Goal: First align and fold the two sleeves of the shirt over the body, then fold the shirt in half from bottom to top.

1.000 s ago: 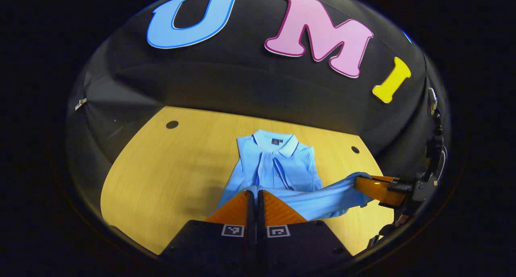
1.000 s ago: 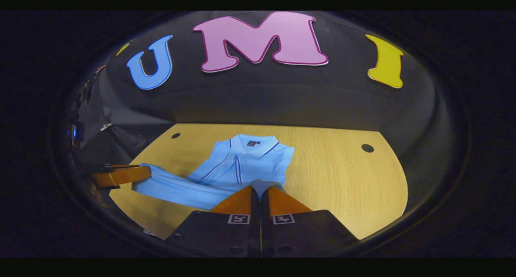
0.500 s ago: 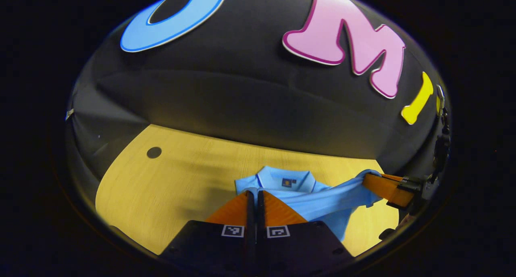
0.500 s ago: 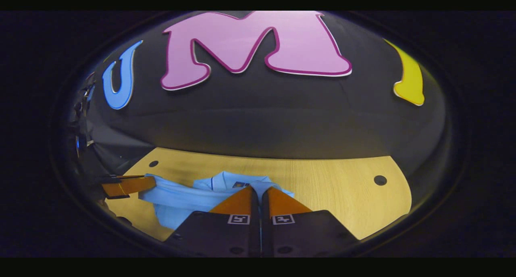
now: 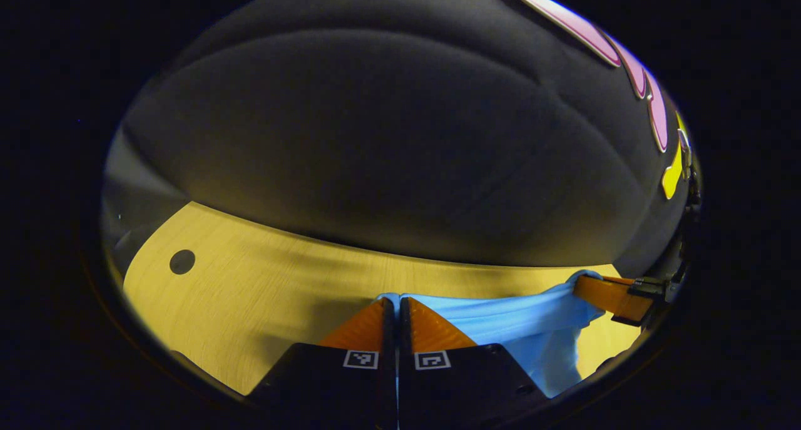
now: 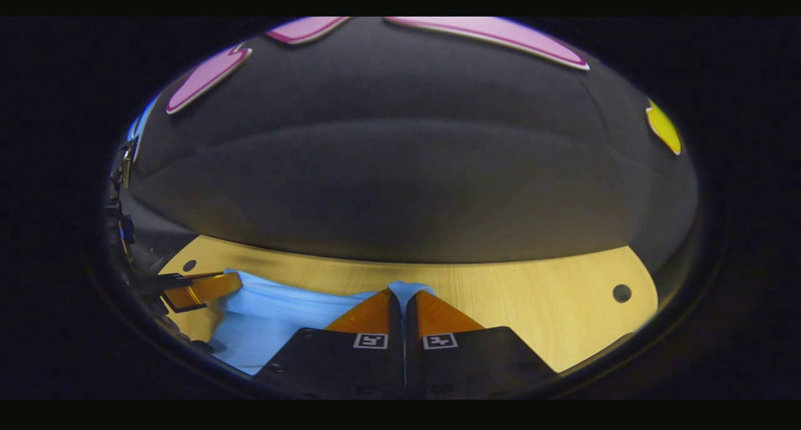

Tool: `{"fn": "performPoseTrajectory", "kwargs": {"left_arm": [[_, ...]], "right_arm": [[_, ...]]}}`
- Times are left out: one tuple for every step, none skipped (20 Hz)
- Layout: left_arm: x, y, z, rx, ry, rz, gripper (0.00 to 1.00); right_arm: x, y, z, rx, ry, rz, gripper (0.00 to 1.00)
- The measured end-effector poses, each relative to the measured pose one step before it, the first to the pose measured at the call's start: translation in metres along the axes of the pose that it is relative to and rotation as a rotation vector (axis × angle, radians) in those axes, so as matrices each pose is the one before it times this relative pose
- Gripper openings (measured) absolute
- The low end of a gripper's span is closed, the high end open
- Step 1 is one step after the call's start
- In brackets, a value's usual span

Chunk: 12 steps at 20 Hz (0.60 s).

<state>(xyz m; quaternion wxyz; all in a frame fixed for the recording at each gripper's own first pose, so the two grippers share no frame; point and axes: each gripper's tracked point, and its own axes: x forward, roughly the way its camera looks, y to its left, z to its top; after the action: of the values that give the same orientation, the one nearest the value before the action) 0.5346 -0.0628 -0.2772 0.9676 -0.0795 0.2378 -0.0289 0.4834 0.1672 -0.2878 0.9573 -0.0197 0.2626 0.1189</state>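
The shirt is being held above the tabletop, its edge stretched between the left tool and right tool, each clamped on the cloth.

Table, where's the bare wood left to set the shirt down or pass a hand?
Free: the table between the shirt and its round hole; also wood beside the right gripper. Crowded: between the left gripper and right gripper, cloth stretched.
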Motion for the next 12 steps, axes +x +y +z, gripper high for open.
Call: {"fn": "performPoseTrajectory", "kwargs": {"left_arm": [[-0.00058, 0.00516, -0.00050, 0.01040, -0.00875, 0.03052, 0.05], [0.00168, 0.00400, 0.00018, 0.01156, -0.00591, 0.01739, 0.05], [-0.00307, 0.00416, 0.00049, 0.00832, -0.00704, 0.00937, 0.23], [-0.00687, 0.00206, 0.00559, 0.00586, -0.01950, -0.00297, 0.41], [-0.00924, -0.00170, 0.00904, 0.00411, -0.03481, -0.00815, 0.59], [-0.01290, -0.00159, 0.00884, 0.00533, -0.03244, -0.00740, 0.77], [-0.01274, -0.00252, 0.00816, 0.00504, -0.03523, -0.01432, 0.95], [-0.01841, -0.00215, 0.01124, 0.00954, -0.03501, -0.01660, 0.98], [-0.01991, -0.00280, 0.01193, 0.01210, -0.03439, -0.01107, 0.98], [-0.02118, -0.00235, 0.01210, 0.01479, -0.02999, -0.00522, 0.98], [-0.02094, -0.00112, 0.01145, 0.01566, -0.02919, -0.00166, 0.98], [-0.02380, -0.00179, 0.01079, 0.01135, -0.02361, -0.00207, 0.97]], "right_arm": [[0.00472, -0.00346, -0.00831, -0.01171, 0.01369, -0.00482, 0.06], [-0.00539, -0.00583, -0.00174, -0.01530, 0.01017, -0.00657, 0.06], [-0.00472, -0.00159, 0.00199, -0.00562, -0.00747, 0.00064, 0.06], [-0.00319, -0.00077, 0.00125, 0.00132, -0.01321, 0.00030, 0.16], [-0.00786, -0.00120, 0.00225, 0.00458, -0.01550, -0.00643, 0.25], [-0.00837, 0.00289, 0.00064, 0.00839, -0.01721, -0.00912, 0.39], [-0.01308, -0.00425, 0.00279, 0.00555, -0.01732, -0.01635, 0.46], [-0.01514, -0.00418, 0.00637, 0.01054, -0.01958, -0.00475, 0.54], [-0.01243, -0.00259, 0.00488, 0.00614, -0.01864, -0.00137, 0.69], [-0.01782, -0.00327, 0.00822, -0.00163, -0.02010, -0.00949, 0.81], [-0.01771, -0.00414, 0.00801, -0.00672, -0.02388, -0.01198, 0.80], [-0.01959, -0.00512, 0.00975, -0.00761, -0.02411, -0.01689, 0.88]]}}
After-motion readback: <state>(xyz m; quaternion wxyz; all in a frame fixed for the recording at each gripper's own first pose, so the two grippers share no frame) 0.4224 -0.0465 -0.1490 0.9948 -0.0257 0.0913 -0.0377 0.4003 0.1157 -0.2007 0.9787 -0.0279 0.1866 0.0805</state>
